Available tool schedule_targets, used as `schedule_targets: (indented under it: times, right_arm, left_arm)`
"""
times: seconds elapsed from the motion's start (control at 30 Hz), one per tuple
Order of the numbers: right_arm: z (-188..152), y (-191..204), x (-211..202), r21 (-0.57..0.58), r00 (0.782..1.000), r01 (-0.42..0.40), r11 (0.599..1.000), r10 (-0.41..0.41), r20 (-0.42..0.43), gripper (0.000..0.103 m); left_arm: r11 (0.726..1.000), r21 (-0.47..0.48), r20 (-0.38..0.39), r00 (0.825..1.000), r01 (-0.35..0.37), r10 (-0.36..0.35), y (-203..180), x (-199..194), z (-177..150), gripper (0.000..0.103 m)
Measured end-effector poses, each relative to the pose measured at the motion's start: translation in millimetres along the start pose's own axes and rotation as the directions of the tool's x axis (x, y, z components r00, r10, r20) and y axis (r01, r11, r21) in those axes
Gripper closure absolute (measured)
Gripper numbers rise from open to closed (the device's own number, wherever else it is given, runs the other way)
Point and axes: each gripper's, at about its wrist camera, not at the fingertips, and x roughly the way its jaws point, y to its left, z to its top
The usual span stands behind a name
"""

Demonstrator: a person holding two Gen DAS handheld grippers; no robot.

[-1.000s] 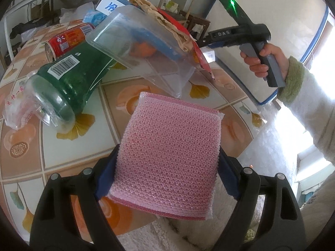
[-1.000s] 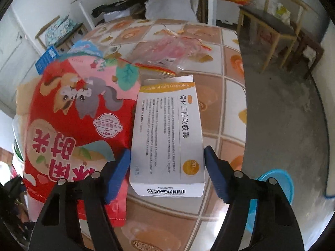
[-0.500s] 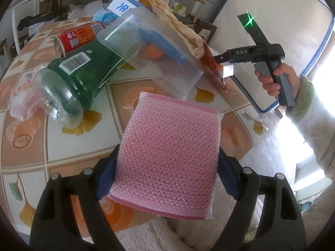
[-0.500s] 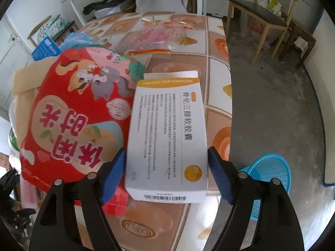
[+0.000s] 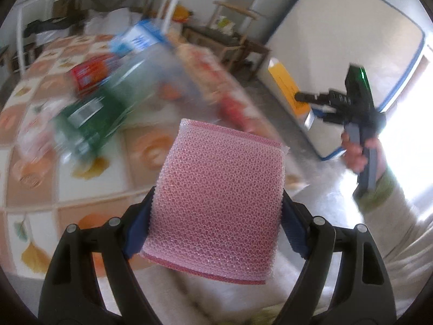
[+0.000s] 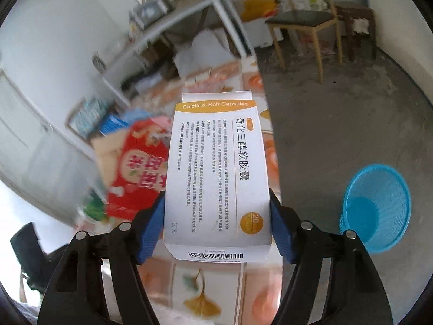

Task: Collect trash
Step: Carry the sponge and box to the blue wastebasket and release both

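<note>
Tiled surface [image 6: 205, 287] still littered, blurred as I swing off it. My right hand-held gripper [image 6: 216, 224] stays clamped on the capsule box [image 6: 216, 173], my left hand-held gripper [image 5: 216, 230] on the pink sponge [image 5: 219, 200]. Blue basket [image 6: 376, 205] on floor now nearer: drop next, probably.

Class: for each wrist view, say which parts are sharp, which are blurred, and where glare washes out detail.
Left wrist view: pink sponge in the left tongs sharp, table clutter smeared, window glare at right. Right wrist view: capsule box in the right tongs sharp, red bag blurred, blue basket fairly clear.
</note>
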Motion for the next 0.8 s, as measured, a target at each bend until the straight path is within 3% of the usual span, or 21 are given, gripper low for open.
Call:
schedule_targets:
  times: [0.1,0.2,0.3,0.37,0.47,0.63,0.7,0.8]
  right_arm:
    - [-19,-26,-38,0.079,0.998,-0.007,0.997,0.002,0.069,0.034]
    - [-40,-64,-66,0.208,0.992,0.025,0.978,-0.050,0.116,0.034]
    - [-62,-115,-78,0.372,0.986,0.051,0.927,-0.106,0.129,0.034]
    - [-80,-152,-76,0.507,0.987,0.053,0.860,-0.124,0.106,0.034]
    - [-99,-200,-69,0.639,0.988,0.056,0.767,-0.135,0.075,0.034]
    - [-110,-262,-52,0.751,0.985,0.035,0.659,-0.149,0.085,0.034]
    - [-110,-283,-50,0.770,0.981,0.015,0.638,-0.159,0.113,0.031]
    - [-103,-322,-39,0.777,0.972,-0.010,0.630,-0.175,0.155,0.019]
  left_arm:
    - [0.996,0.037,-0.022,0.996,0.085,-0.084,-32,18,32,0.024]
    - [0.980,0.084,-0.078,0.982,0.180,-0.174,-78,54,74,0.024]
    - [0.969,0.079,-0.193,0.957,0.236,-0.217,-123,111,113,0.024]
    - [0.957,0.076,-0.282,0.927,0.280,-0.249,-158,160,135,0.023]
    - [0.958,0.099,-0.379,0.901,0.268,-0.213,-202,229,149,0.023]
    - [0.966,0.120,-0.463,0.874,0.228,-0.149,-248,326,166,0.023]
    - [0.966,0.114,-0.461,0.874,0.231,-0.155,-263,357,179,0.020]
    - [0.969,0.127,-0.446,0.885,0.212,-0.135,-288,400,191,0.014]
